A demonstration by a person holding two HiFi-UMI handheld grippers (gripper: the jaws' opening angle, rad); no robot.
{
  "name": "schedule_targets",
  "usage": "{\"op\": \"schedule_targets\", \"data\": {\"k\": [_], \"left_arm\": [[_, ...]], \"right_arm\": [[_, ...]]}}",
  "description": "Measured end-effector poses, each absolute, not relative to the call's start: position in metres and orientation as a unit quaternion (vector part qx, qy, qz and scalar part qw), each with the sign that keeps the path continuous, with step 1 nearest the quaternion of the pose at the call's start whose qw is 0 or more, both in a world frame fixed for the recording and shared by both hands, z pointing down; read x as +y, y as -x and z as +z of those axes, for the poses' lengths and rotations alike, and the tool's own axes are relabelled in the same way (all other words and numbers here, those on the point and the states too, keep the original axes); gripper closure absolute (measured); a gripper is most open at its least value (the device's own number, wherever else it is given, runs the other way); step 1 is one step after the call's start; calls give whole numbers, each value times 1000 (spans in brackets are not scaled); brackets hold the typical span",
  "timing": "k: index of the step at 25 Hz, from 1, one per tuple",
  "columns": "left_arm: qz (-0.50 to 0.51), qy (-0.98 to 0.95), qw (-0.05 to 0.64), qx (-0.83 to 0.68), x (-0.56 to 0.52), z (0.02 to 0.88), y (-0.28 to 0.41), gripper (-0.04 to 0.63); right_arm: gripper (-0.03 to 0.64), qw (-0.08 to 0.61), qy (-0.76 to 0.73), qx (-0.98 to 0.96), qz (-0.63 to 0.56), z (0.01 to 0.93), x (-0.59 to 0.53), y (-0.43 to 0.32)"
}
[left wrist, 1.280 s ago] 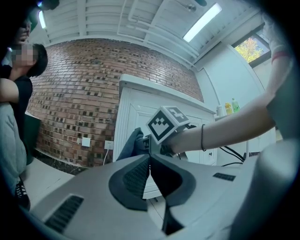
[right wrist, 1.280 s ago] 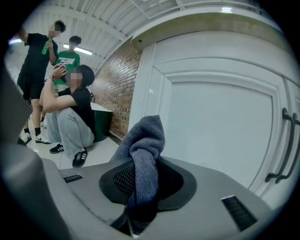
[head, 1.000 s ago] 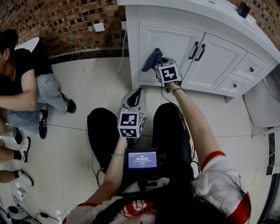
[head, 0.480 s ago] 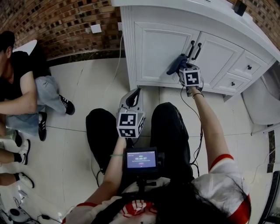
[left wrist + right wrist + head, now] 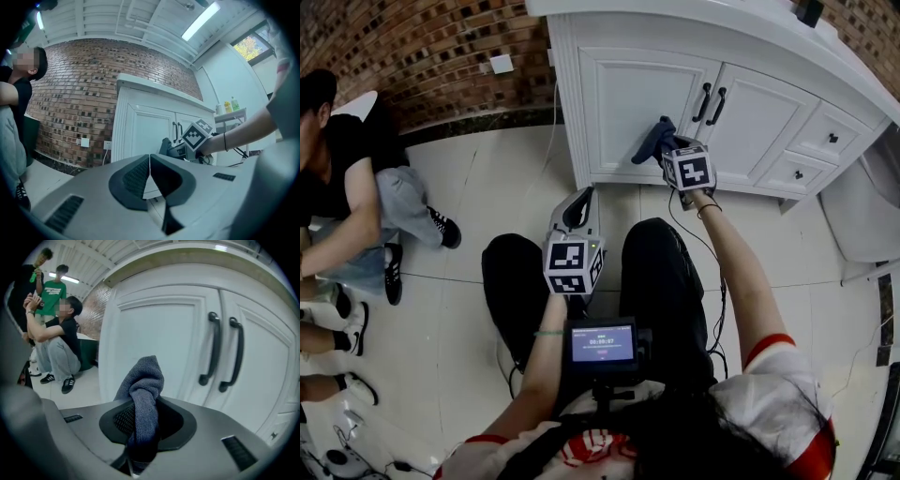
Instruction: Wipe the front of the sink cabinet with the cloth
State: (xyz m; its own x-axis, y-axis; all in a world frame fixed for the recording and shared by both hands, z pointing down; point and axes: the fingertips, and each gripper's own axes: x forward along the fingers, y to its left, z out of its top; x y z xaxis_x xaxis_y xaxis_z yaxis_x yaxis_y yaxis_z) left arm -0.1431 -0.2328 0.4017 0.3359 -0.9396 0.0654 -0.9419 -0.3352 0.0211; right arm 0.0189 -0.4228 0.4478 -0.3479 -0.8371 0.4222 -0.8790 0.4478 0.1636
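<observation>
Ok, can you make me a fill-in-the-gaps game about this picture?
1. The right gripper is shut on the ____.
2. The left gripper holds nothing and its jaws are ____.
3. The two handles on the cabinet doors are ____.
4. The wall beside the cabinet is made of ____.

Missing words: cloth; shut; black; brick.

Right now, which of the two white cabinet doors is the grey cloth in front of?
The white door nearer the brick wall; the right gripper's grey cloth lies wall-side of both black handles.
</observation>
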Motion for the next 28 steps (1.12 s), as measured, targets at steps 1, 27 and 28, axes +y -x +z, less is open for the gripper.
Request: {"op": "schedule_targets", "data": {"k": [1,27,28], "left_arm": [[20,-816,28,-577,-233,401,144,563],[30,-821,33,-569,-239,410,139,563],[31,-822,32,-567,-239,410,137,563]], "right_arm": [[509,232,-510,-827,44,451,-423,-3],[509,316,-482,-816,38,508,-440,27],[509,317,-488,-812,40,508,-440,15]]}}
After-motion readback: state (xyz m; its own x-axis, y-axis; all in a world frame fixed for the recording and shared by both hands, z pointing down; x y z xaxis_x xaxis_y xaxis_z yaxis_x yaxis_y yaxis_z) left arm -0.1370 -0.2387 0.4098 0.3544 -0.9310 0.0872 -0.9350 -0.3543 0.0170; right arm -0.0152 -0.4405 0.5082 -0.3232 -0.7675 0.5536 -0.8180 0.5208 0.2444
